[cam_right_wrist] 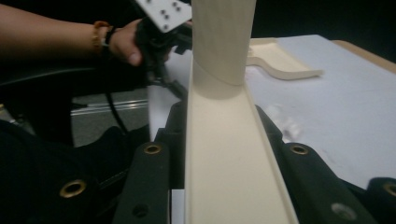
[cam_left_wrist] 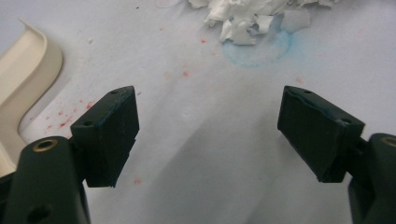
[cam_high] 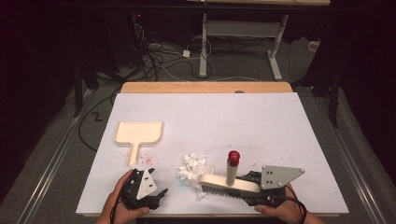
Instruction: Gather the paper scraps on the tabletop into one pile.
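The right tongs are squeezing the brush beside the paper scraps; the left tongs are hanging wide apart.

We see a lab: dark curtained walls, loose cables on grey floor, paper-covered desk, adjustable bench frame.

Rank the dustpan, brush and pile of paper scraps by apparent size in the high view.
1. Brush, held in the right tool, and dustpan: too alike to separate.
2. Pile of paper scraps: smallest.
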`<state>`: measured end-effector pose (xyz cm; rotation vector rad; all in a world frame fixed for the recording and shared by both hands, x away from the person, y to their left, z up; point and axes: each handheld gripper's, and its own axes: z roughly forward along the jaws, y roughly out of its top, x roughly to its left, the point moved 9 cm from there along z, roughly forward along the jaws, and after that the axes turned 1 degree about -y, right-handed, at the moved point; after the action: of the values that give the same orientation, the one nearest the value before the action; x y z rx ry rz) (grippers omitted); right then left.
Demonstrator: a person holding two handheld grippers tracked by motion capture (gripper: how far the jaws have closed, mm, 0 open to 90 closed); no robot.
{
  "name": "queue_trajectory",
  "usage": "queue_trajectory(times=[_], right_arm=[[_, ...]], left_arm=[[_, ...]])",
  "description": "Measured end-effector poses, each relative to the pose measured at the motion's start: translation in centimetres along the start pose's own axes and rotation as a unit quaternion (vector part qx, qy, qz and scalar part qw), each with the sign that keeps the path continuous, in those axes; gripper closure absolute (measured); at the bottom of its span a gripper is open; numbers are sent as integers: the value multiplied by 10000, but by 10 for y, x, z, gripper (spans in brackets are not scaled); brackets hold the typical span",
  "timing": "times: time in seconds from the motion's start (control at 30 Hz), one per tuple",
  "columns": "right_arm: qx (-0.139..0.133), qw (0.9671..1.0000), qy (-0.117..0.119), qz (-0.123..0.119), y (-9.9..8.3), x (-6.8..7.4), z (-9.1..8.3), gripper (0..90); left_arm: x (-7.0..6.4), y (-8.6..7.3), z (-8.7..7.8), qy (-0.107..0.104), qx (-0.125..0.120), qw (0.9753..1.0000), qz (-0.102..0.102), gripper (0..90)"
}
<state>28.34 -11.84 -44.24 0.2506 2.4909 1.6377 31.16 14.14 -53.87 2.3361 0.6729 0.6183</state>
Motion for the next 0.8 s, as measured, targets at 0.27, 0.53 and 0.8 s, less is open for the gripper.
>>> queue_trajectory(times=[0.27,0.53,0.8], right_arm=[[578,9974,433,-30,-29,6,41,680],[496,9987,81,-111,-26,-29,58,680],[373,9991,-109,-137,-17,-44,70,680]], left_arm=[[2,-2,-2,-17,-5,10000,-70,195],[2,-2,1,-22,16,10000,-4,195],[2,-2,1,-20,-14,10000,-18,195]])
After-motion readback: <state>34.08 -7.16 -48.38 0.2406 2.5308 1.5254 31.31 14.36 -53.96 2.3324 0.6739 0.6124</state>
